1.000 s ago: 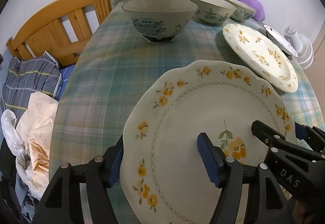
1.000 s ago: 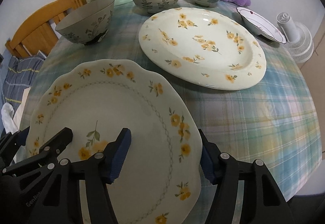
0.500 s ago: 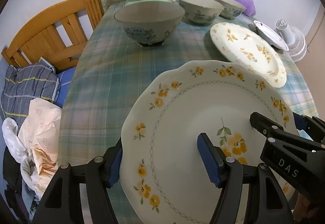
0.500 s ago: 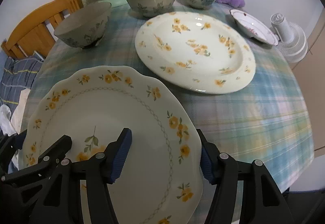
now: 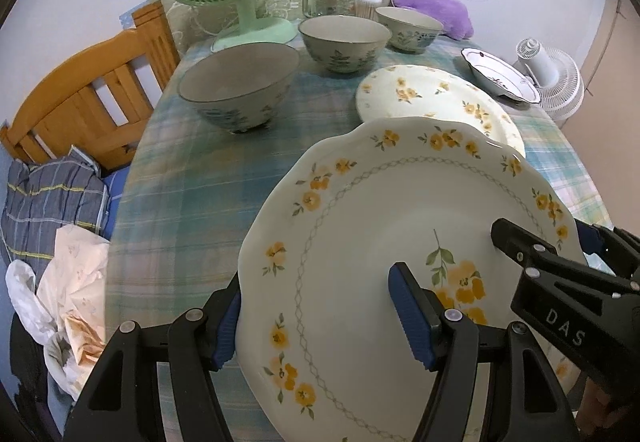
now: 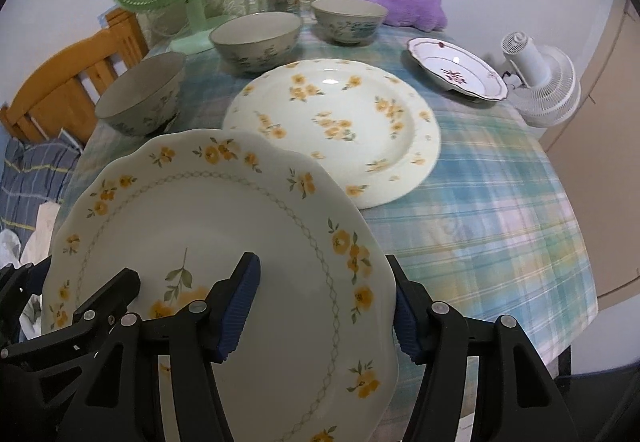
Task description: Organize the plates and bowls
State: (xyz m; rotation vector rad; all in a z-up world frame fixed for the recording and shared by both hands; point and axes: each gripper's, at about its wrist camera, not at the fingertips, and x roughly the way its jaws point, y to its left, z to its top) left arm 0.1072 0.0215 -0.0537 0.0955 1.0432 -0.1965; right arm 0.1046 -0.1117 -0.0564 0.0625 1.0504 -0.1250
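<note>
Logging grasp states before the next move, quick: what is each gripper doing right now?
Left gripper: closed on the scalloped plate, at its left rim.
Right gripper: closed on the same plate's right rim.

Left tool point(image 5: 320, 316) clamps one rim of the scalloped plate point(image 5: 400, 242), fingers above and below. Right tool point(image 6: 324, 306) grips the opposite rim likewise, both tools raised and angled inward toward each other.
</note>
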